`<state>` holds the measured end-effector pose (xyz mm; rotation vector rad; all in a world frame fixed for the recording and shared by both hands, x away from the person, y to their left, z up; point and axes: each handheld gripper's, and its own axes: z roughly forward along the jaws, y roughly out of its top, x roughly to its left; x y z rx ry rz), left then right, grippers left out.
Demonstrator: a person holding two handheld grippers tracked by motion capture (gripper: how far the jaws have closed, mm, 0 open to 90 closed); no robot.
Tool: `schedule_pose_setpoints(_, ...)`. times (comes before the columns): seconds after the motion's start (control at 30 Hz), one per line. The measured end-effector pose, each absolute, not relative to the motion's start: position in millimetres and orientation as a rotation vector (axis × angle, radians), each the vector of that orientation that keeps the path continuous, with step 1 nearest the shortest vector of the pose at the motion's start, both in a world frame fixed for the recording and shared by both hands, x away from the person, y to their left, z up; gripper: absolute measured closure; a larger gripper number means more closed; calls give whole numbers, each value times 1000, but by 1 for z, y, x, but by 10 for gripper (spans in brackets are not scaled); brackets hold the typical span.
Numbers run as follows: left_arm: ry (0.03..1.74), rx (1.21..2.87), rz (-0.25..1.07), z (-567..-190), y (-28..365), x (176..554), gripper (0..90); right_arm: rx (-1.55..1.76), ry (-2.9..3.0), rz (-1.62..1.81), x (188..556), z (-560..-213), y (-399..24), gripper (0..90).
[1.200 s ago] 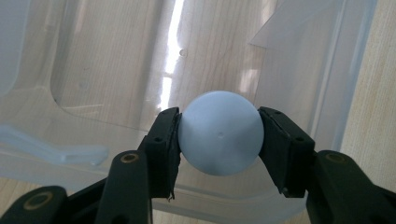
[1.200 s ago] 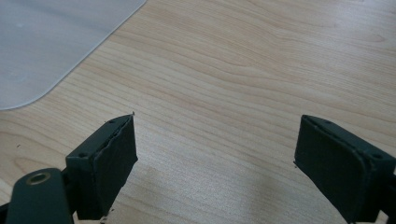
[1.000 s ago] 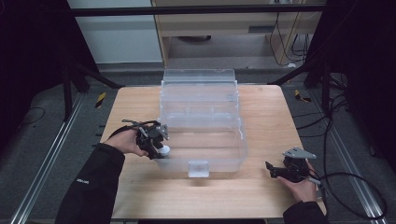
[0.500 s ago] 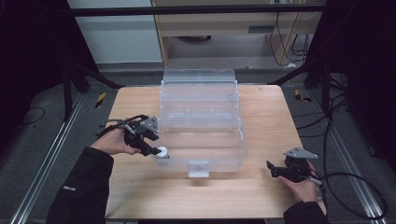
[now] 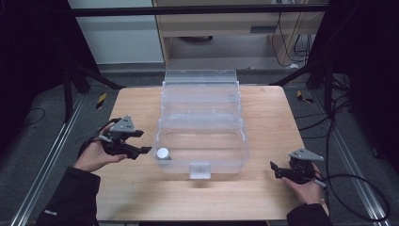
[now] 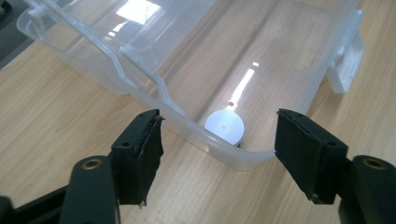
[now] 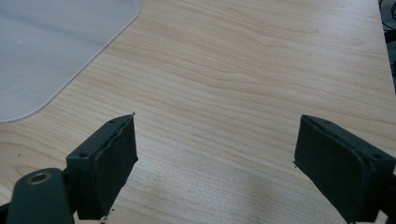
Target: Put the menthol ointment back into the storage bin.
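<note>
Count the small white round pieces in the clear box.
1. The white round piece lies on the floor of the clear box, in its near-left corner, just beyond the open left tongs. The box's glare and its tiered trays could hide others.

Wooden table; yellow-black tape marks on floor.
</note>
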<state>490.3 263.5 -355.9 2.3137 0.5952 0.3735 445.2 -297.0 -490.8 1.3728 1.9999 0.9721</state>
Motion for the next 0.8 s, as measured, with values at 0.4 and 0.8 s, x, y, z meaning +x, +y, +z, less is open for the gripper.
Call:
schedule_pose_setpoints(0.4, 905, 2017, 472, -405, 307, 471, 291, 1385, 1983, 984, 443, -489, -299, 134)
schedule_pose_setpoints(0.8, 1148, 1911, 549, -455, 332, 465, 286, 1398, 1969, 993, 438, -489, -301, 131)
